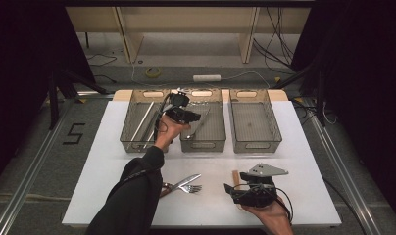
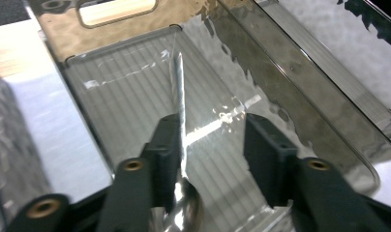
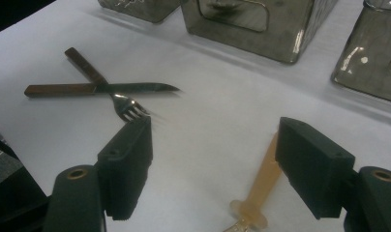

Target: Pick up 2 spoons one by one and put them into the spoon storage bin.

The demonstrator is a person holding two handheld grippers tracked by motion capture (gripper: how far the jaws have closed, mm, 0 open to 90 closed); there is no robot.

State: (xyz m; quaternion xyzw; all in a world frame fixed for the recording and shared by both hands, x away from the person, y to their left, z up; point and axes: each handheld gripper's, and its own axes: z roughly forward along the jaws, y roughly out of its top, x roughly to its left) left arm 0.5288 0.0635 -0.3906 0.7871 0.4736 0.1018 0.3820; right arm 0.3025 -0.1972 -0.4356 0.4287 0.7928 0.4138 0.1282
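The left tongs [image 2: 210,145] are apart over the middle bin [image 2: 329,96], with a spoon [image 2: 180,111] touching one jaw. The right tongs [image 3: 215,166] are apart over the tabletop [image 3: 208,111], near a fork [image 3: 128,108] and knife [image 3: 111,88].

Three smoky transparent bins are set in a row at the far side of the white table [image 1: 112,161] — a left bin [image 1: 137,146], a middle bin [image 1: 203,145] and a right bin [image 1: 257,145]. A spoon [image 2: 181,111] is seen in the middle bin. Nearer, a brown-handled knife [image 3: 130,87] is crossed over a fork [image 3: 128,110]; a pale-handled utensil [image 3: 261,179] is laid apart from them. On the floor beyond, a tape roll [image 1: 153,72] and a white power strip [image 1: 207,78] are seen — and a marked "5" [image 1: 74,133] at the left.
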